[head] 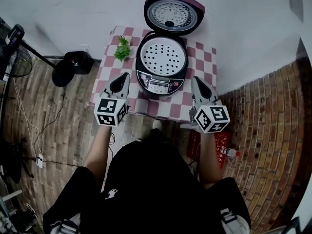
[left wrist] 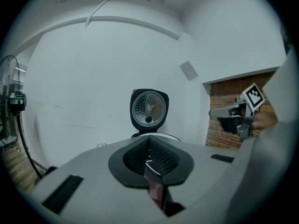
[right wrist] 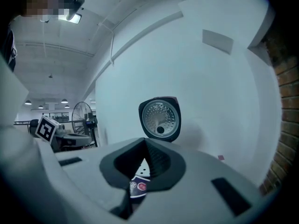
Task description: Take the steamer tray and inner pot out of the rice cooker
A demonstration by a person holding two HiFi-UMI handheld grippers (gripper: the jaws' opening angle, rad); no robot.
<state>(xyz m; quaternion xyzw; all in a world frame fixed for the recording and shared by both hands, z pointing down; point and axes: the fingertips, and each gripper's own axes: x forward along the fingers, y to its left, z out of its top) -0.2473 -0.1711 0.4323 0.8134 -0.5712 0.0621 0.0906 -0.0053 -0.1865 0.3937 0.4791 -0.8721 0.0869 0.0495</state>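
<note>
The rice cooker (head: 161,65) stands on a checkered table (head: 170,106) with its lid (head: 171,12) swung up and back. The white perforated steamer tray (head: 163,57) sits in the cooker's mouth; the inner pot beneath it is hidden. My left gripper (head: 125,77) hangs just left of the cooker's front, shut and empty. At the cooker's front right is my right gripper (head: 196,80), likewise shut and empty. Both point at the cooker and touch nothing. The left gripper view looks over the closed left gripper (left wrist: 149,141) to the lid (left wrist: 148,108). The right gripper view shows the right gripper (right wrist: 144,147) below the lid (right wrist: 160,118).
A small green plant (head: 122,48) stands on the table's far left corner. On the floor at the left are a black box (head: 78,61), a fan (head: 13,50) and cables. A red package (head: 222,141) and a bottle (head: 230,152) lie at the right. A white wall rises behind the table.
</note>
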